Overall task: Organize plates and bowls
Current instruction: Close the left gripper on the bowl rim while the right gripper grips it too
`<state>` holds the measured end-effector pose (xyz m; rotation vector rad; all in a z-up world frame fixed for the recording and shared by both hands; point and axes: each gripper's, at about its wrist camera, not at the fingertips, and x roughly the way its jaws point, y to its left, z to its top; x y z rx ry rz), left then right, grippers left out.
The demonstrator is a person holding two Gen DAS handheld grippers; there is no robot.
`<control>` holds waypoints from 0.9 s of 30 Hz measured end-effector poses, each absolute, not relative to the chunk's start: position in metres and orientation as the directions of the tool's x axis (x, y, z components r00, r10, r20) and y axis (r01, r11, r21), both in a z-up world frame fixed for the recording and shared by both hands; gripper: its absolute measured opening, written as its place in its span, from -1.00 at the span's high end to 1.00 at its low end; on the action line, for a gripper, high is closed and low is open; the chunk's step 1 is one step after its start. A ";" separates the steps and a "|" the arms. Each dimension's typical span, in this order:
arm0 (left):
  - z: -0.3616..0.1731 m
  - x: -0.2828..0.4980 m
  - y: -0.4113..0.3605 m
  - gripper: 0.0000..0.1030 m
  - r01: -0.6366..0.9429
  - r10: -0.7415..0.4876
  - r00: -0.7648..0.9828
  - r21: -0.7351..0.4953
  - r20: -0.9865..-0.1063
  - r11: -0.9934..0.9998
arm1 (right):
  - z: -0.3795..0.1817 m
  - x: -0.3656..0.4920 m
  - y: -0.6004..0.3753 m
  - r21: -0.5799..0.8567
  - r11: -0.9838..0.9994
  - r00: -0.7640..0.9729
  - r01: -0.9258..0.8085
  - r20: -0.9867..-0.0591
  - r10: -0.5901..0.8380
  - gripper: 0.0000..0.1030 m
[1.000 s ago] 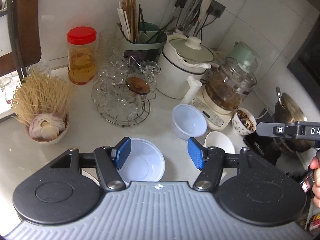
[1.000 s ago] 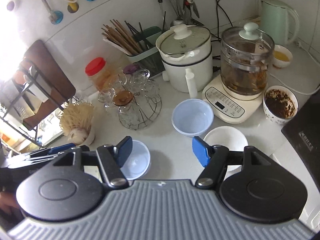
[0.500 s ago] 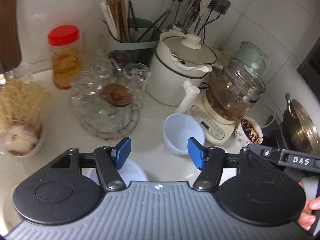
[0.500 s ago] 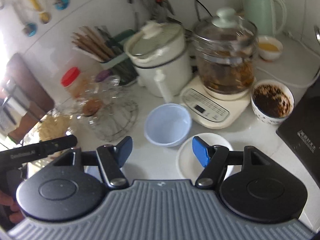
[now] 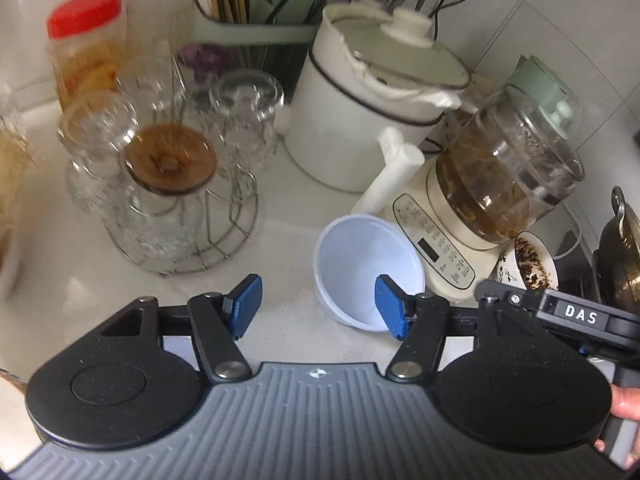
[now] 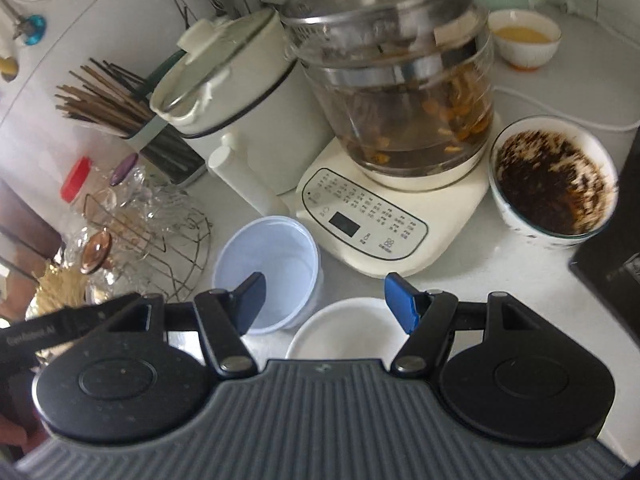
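Note:
A pale blue plastic bowl (image 5: 366, 272) stands upright on the white counter in front of the glass kettle's base; it also shows in the right wrist view (image 6: 276, 264). A white plate (image 6: 344, 330) lies just right of it. My left gripper (image 5: 318, 306) is open and empty, its right finger over the bowl's near rim. My right gripper (image 6: 332, 300) is open and empty, low over the plate, its left finger in front of the bowl. The second blue bowl is hidden.
A glass kettle on a cream base (image 6: 392, 92), a white pot (image 5: 368, 116), a wire rack of glasses (image 5: 168, 172), a chopstick holder (image 6: 120, 104), a bowl of dark leaves (image 6: 554, 178), a small bowl of yellow liquid (image 6: 524, 38), a red-lidded jar (image 5: 86, 44) and a wok (image 5: 622, 256) crowd the counter.
Both grippers have moved forward and to the right toward the blue bowl and plate. The nearer blue bowl has passed out of view below the left gripper. Both stay open.

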<state>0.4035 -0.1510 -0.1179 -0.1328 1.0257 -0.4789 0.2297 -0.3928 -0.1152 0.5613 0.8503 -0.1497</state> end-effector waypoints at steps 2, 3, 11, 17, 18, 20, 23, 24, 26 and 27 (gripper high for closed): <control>-0.128 0.410 -0.155 -0.30 0.320 -0.443 0.412 -0.329 -0.796 0.888 | -0.122 0.238 -0.392 0.421 0.844 0.652 0.333 -0.749 0.117 -0.14; -0.132 0.413 -0.157 -0.29 0.318 -0.439 0.404 -0.327 -0.802 0.890 | -0.125 0.242 -0.391 0.423 0.847 0.650 0.323 -0.749 0.127 -0.08; -0.167 0.439 -0.171 -0.03 0.319 -0.418 0.347 -0.314 -0.840 0.894 | -0.146 0.271 -0.382 0.389 0.864 0.608 0.320 -0.784 0.128 0.35; -0.184 0.454 -0.175 0.10 0.311 -0.424 0.316 -0.330 -0.849 0.891 | -0.161 0.281 -0.377 0.369 0.861 0.586 0.351 -0.803 0.105 0.40; -0.186 0.456 -0.176 0.12 0.307 -0.429 0.314 -0.337 -0.847 0.890 | -0.164 0.283 -0.377 0.366 0.860 0.578 0.356 -0.809 0.105 0.49; -0.189 0.461 -0.178 0.24 0.301 -0.435 0.305 -0.347 -0.847 0.888 | -0.168 0.287 -0.376 0.356 0.859 0.567 0.368 -0.818 0.096 0.53; -0.194 0.466 -0.182 0.43 0.304 -0.434 0.291 -0.348 -0.853 0.887 | -0.174 0.292 -0.375 0.344 0.861 0.553 0.375 -0.828 0.089 0.56; -0.195 0.467 -0.183 0.46 0.302 -0.441 0.283 -0.357 -0.852 0.884 | -0.175 0.292 -0.375 0.347 0.858 0.551 0.378 -0.829 0.093 0.66; -0.197 0.469 -0.185 0.61 0.304 -0.450 0.274 -0.367 -0.850 0.879 | -0.176 0.293 -0.376 0.350 0.858 0.550 0.376 -0.829 0.098 0.68; -0.197 0.469 -0.187 0.63 0.308 -0.449 0.275 -0.365 -0.850 0.879 | -0.177 0.293 -0.376 0.350 0.859 0.548 0.374 -0.831 0.100 0.72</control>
